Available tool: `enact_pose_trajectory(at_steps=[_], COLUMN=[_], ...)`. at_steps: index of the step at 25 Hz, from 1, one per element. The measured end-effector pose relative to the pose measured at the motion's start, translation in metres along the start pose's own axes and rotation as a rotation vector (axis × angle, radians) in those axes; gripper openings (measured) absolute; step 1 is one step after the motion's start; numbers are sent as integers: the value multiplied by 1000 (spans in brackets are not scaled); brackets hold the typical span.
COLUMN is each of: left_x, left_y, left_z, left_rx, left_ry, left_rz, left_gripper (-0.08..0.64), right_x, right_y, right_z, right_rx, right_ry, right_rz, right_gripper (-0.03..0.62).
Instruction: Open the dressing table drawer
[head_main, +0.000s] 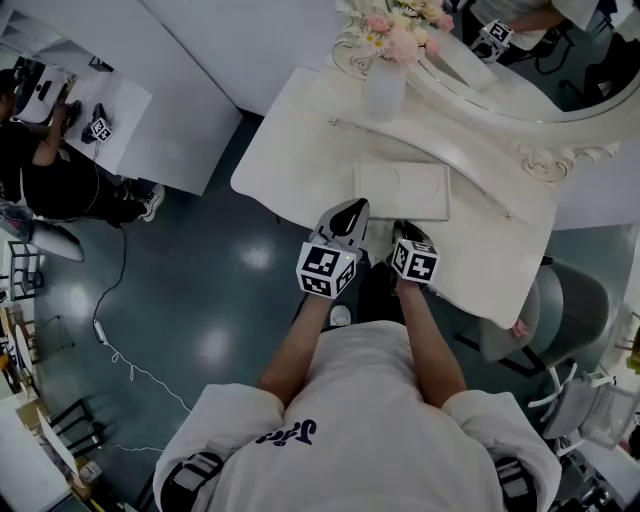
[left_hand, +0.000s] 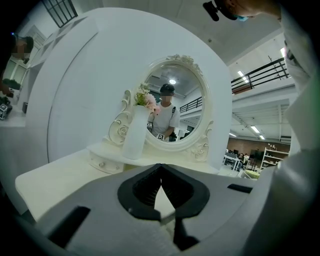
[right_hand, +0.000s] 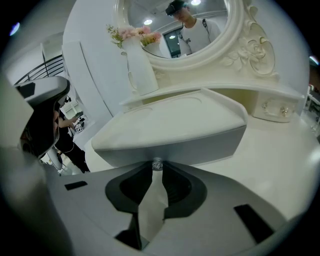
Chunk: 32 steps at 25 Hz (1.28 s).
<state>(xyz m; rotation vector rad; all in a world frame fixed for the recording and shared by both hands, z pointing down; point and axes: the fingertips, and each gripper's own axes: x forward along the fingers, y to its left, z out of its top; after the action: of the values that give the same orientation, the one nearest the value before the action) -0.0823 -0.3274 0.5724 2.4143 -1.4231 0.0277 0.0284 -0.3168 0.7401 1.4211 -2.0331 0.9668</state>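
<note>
The dressing table (head_main: 290, 150) carried the drawer (head_main: 400, 190) at its middle, with bare top on both sides. The right gripper (right_hand: 157, 168) sat at the drawer's front, clamped on its knob (right_hand: 157, 163). The left gripper (left_hand: 160, 169) hovered alongside, jaws together.

White dressing table (head_main: 300, 150), pink flowers (head_main: 400, 40), teal floor (head_main: 200, 280)

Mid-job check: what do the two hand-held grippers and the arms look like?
The left hand-held gripper and right hand-held gripper are grey-bodied with black ribbed jaw pads; each carries a cube of black-and-white square markers. The person wears a white short-sleeved T-shirt.
</note>
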Motion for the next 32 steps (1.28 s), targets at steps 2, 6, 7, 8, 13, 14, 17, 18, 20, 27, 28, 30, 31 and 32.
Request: enact_pose_trajectory(at_steps=[2,6,7,8,13,14,17,18,20,27,28,30,31,32], left_x=[-1,-3,-4,-5,-6,-7,-10,-11,-13,-20,-21,-24,-26,-27], left_y=[-2,-9,-10,-10,-16,-17,-20,-22,-24,-33,-35,-39,-41,-42], left_z=[-3,-9,-10,-10,-7,-7,-9,-10,-11,-15,-16,-19,-21,-22], left_rx=[0,-1,-1,-1,7,7,5,4,3,8,10,13,14,14], left_ry=[7,19,22,25,24,25,31,33,36,42,44,49,51,52], left_rz=[-4,-14,-17,-20,-35,-37,-41,-42,-45,-59,-61,-64,-65,-67], left_gripper=[15,15,15,15,15,15,15,15,15,15,15,15,15,15], right_x=[0,-2,-2,-3,-5,-5,-8,-9,-12,-20,-21,-24,-25,-27], right_y=[-1,-4,-3,-3,-1,-1,0,0,1,2,2,3,3,4], right_z=[-1,-2,-2,-3,-3,-3,-5,-6,-9,-20,-22,-26,-27,-29], right_rx=[5,14,16,19,31,33,35,35,36,45,47,48,48,50], right_ry=[-5,-15,-16,-17,-20,-21,-22,-22,-24,-32,-33,-35,-36,-38], right_rz=[0,1,1,2,2,3,4,4,7,10,11,14,15,16], right_gripper=[67,67,67,67,67,67,66,67,67,66,66,67,66,66])
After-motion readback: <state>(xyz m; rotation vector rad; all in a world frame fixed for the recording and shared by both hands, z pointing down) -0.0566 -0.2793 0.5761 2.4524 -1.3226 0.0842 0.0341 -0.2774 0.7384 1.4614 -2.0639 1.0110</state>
